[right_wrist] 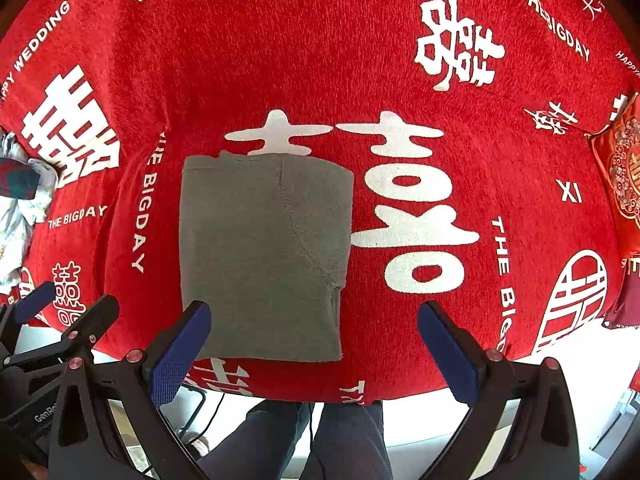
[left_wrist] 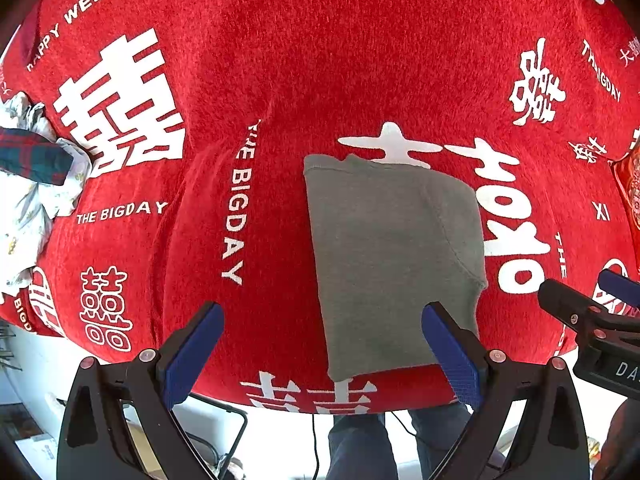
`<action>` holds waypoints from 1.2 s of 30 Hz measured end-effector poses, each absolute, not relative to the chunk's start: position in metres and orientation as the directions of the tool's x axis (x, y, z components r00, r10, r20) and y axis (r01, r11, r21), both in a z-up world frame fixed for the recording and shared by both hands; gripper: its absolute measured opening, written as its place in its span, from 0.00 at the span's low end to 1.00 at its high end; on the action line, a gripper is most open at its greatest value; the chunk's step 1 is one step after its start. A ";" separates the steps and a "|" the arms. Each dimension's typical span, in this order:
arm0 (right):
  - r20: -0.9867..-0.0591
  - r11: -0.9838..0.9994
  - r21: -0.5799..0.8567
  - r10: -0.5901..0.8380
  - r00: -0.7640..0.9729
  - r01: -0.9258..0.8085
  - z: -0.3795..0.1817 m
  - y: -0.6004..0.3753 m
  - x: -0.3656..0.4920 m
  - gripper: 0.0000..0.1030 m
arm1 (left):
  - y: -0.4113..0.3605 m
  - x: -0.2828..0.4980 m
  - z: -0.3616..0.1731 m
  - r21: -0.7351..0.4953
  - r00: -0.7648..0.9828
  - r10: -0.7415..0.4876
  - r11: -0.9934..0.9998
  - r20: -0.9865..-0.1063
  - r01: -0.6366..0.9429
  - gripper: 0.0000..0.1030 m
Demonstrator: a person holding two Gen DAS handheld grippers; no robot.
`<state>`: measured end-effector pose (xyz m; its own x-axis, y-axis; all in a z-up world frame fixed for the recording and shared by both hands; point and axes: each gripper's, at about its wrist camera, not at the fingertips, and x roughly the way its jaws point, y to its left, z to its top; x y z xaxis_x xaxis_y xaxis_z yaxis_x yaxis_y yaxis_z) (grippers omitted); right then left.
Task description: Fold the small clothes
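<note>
The left gripper point(left_wrist: 322, 354) has its blue fingers point(left_wrist: 192, 354) spread wide and holds nothing. The right gripper point(right_wrist: 314, 354) is wide open too, with nothing in it. Both hang over the near edge of the surface, which has a red cloth point(right_wrist: 280, 60) with white writing on it. A folded grey garment point(right_wrist: 260, 256) lies flat on the cloth, just past the fingers. A pile of other clothes point(left_wrist: 28, 184) sits far off at the left edge. A person's legs point(right_wrist: 304, 440) show below.

Red printed tablecloth point(right_wrist: 248, 64): folded grey garment point(right_wrist: 260, 256) centre, crumpled clothes pile point(left_wrist: 28, 196) left edge.
</note>
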<state>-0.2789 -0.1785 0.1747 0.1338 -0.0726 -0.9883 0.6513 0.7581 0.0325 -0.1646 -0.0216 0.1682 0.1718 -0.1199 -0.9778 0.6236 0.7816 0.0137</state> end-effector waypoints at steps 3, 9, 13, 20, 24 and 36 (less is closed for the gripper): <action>-0.988 0.758 0.034 -0.071 0.135 0.651 0.174 -0.178 -0.280 1.00 | -0.021 -0.165 0.168 0.013 0.171 -0.121 0.781 -0.978 0.624 0.97; -0.988 0.757 0.033 -0.072 0.135 0.652 0.174 -0.177 -0.280 1.00 | -0.021 -0.165 0.168 0.013 0.171 -0.121 0.782 -0.978 0.624 0.96; -0.988 0.761 0.031 -0.073 0.134 0.648 0.172 -0.176 -0.280 1.00 | -0.021 -0.165 0.168 0.014 0.172 -0.120 0.781 -0.978 0.625 0.96; -0.989 0.768 0.029 -0.071 0.131 0.640 0.171 -0.177 -0.277 1.00 | -0.021 -0.165 0.168 0.014 0.171 -0.120 0.781 -0.978 0.624 0.97; -0.989 0.767 0.028 -0.072 0.130 0.641 0.171 -0.177 -0.277 1.00 | -0.022 -0.165 0.168 0.016 0.175 -0.119 0.783 -0.977 0.622 0.96; -0.989 0.780 0.023 -0.073 0.127 0.625 0.170 -0.180 -0.272 1.00 | -0.016 -0.163 0.165 0.035 0.184 -0.103 0.782 -0.978 0.622 0.96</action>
